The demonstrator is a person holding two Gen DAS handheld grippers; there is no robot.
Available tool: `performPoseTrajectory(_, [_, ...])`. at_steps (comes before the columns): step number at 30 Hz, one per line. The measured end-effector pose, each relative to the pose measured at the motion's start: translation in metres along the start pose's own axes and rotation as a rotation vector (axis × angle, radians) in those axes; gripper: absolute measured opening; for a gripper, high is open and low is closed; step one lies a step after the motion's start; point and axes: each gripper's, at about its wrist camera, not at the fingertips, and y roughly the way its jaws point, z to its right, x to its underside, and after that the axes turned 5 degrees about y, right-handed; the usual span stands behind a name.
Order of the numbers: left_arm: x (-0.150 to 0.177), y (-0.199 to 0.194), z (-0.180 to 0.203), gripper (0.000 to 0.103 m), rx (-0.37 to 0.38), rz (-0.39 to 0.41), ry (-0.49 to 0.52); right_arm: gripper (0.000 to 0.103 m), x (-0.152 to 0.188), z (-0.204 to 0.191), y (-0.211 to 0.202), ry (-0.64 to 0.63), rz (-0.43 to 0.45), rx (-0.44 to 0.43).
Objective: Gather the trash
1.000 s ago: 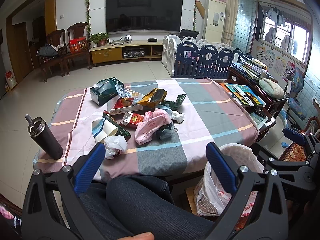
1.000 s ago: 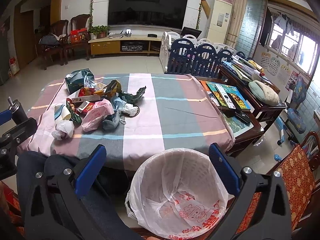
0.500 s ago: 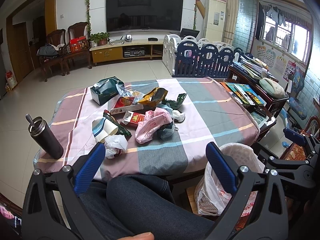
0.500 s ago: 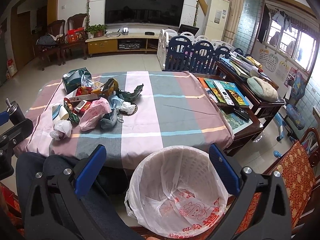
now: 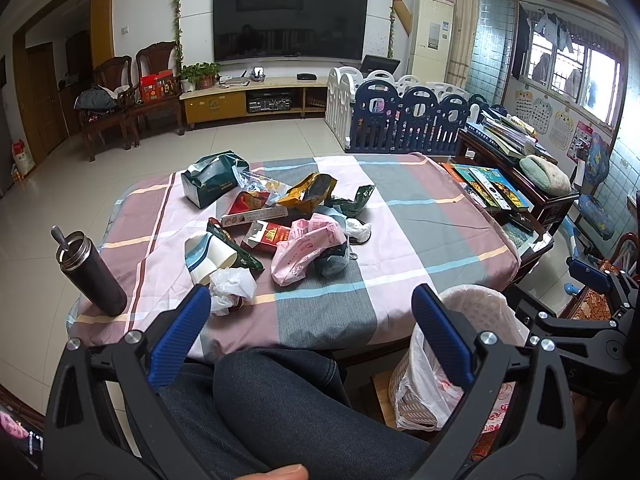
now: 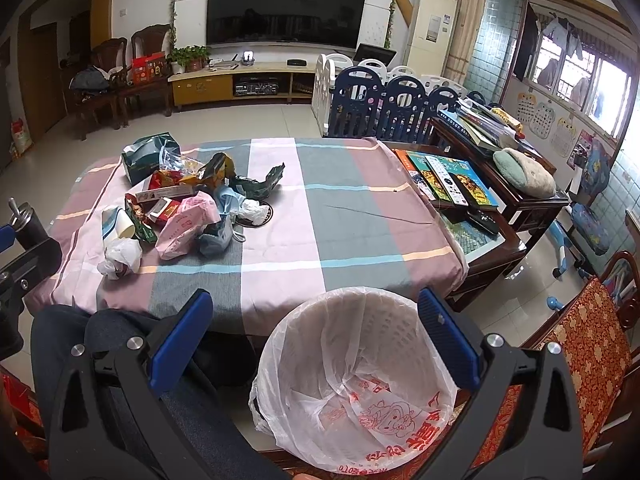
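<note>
A heap of trash lies on the left half of the checked tablecloth: a pink plastic bag, a crumpled white tissue, a paper cup, a red packet, an orange wrapper and a green box. The white bin with its plastic liner stands by the table's near right edge. My left gripper is open, low over a person's knee, short of the tissue. Open and holding nothing, my right gripper hangs above the bin. The pink bag also shows in the right wrist view.
A dark steel flask stands at the table's near left corner. A low side table with books and a remote sits to the right. A red cushioned chair is at the near right. Playpen fencing stands behind the table.
Both views have crept slightly forward and up toward the table. Nothing on the table has moved, and both grippers stay open.
</note>
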Motion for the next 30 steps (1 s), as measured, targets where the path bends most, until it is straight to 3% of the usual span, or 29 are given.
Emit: performPoseTrajectory(30, [0.001, 0.0013, -0.0016, 0.1, 0.0, -0.007, -0.001, 0.1, -0.0005, 0.0024, 0.0026, 0.012, -0.012, 0.004])
